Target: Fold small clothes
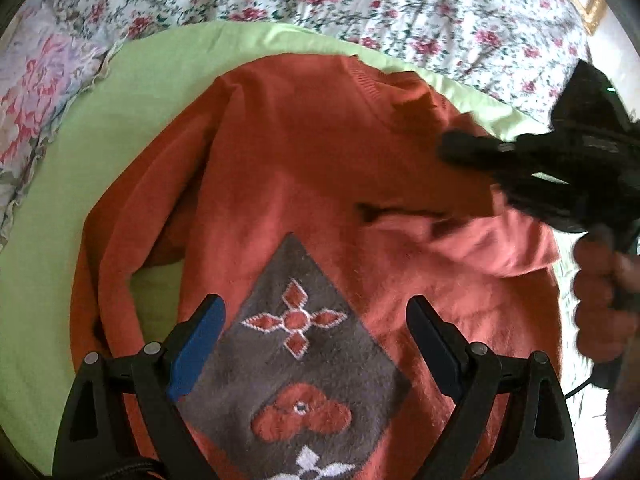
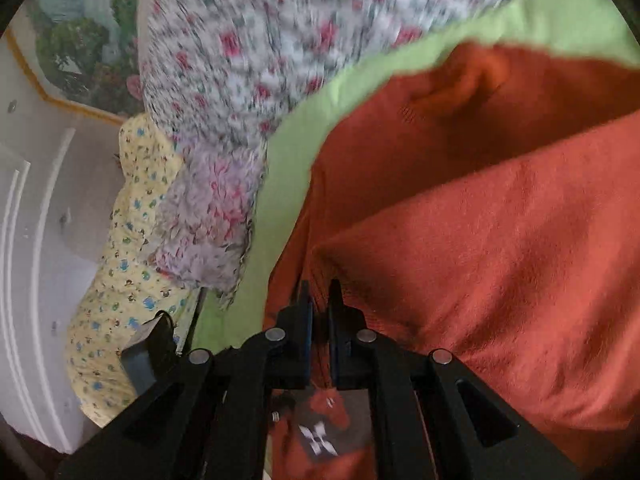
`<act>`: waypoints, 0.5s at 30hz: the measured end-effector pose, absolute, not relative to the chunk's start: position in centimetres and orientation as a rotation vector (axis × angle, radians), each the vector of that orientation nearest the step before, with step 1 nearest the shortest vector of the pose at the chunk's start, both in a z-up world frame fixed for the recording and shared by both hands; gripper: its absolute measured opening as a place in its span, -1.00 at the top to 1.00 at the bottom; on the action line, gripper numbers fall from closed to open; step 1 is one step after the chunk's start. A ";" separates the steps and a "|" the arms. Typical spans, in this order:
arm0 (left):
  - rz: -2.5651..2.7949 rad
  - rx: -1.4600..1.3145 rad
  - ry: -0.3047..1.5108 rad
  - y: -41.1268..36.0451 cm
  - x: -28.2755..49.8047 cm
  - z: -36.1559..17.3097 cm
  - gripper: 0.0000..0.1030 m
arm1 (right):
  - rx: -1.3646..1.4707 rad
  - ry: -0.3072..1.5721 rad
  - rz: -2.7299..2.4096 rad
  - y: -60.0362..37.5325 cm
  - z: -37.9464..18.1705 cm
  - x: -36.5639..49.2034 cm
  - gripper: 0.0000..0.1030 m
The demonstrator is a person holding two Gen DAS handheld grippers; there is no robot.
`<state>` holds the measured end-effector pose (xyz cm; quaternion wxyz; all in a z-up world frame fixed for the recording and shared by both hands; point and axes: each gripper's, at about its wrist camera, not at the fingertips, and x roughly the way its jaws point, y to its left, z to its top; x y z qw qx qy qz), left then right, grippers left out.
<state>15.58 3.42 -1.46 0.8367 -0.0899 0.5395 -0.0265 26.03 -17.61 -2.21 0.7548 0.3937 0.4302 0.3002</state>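
floral bed (image 1: 420,4), green sheet (image 1: 48,280), orange sweater (image 1: 300,168)

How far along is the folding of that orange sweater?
Early. The orange sweater lies spread on the green sheet. The right tool is shut on its sleeve, carrying it over the body; the left tool hangs open. The left sleeve and the final folds remain.

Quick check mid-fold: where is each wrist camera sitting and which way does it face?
Left wrist: above the orange sweater, looking down its front; left claw open, the person's right hand at the edge.
Right wrist: low at the sweater's side, facing the floral bedding; right claw pinching sweater fabric.
Shared: sweater, green sheet, bedding; the right claw also shows in the left view.
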 end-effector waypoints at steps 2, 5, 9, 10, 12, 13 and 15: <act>-0.046 -0.190 1.154 3.7 16.7 -2.1 -0.80 | 0.870 0.984 0.671 -16.3 -3.7 27.6 0.76; -0.036 -0.154 1.168 3.6 19.0 -3.0 -0.80 | 0.852 1.067 0.620 -16.1 -5.3 28.4 0.23; -0.069 -0.077 1.165 2.5 22.3 -3.5 -0.80 | 0.897 1.000 0.630 -18.7 -4.7 26.8 0.05; -0.083 -0.042 1.170 1.9 23.4 -3.8 -0.81 | 0.898 0.974 0.627 -19.6 -4.2 26.1 0.05; -0.088 0.009 1.188 1.2 25.2 -4.8 -0.82 | 0.901 0.925 0.583 -21.9 -3.3 24.6 0.05; -0.091 0.018 1.207 0.9 26.1 -5.5 -0.82 | 0.909 0.900 0.547 -23.7 -3.0 23.4 0.05; -0.122 -0.018 1.243 0.6 27.4 -6.5 -0.74 | 0.928 0.870 0.487 -25.6 -2.9 21.8 0.05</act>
